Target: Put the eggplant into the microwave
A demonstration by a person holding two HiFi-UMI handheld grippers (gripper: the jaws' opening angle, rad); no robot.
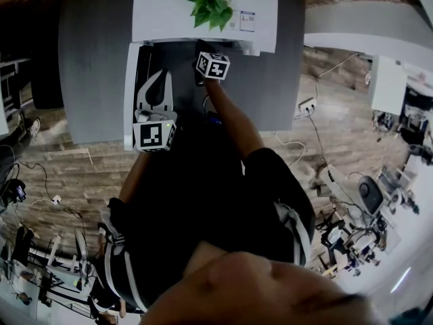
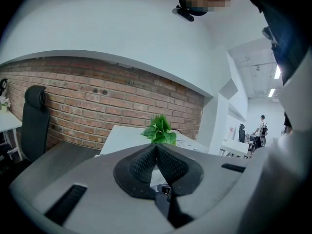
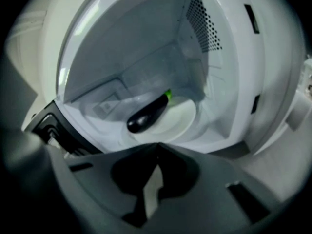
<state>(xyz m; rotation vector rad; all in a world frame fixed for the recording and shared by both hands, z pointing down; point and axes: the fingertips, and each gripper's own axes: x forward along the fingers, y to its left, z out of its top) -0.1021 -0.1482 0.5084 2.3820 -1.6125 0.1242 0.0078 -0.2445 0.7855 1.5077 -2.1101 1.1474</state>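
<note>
By the brick wall (image 2: 97,106), the eggplant (image 3: 146,115) lies inside the microwave (image 3: 229,57); left claw (image 2: 156,145) and right claw (image 3: 158,146) both pressed together.

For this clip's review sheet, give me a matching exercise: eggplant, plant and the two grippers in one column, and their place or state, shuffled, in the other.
Things:
1. dark purple eggplant with a green stem
2. green leafy plant
3. left gripper
4. right gripper

Place or state:
A. stands on top of the white box-shaped microwave
B. fingers together, nothing between them, facing the open microwave cavity
C. lies on the round white plate inside the microwave
D. fingers together, nothing between them, pointing towards the red brick wall

Pairs: 1-C, 2-A, 3-D, 4-B.
</note>
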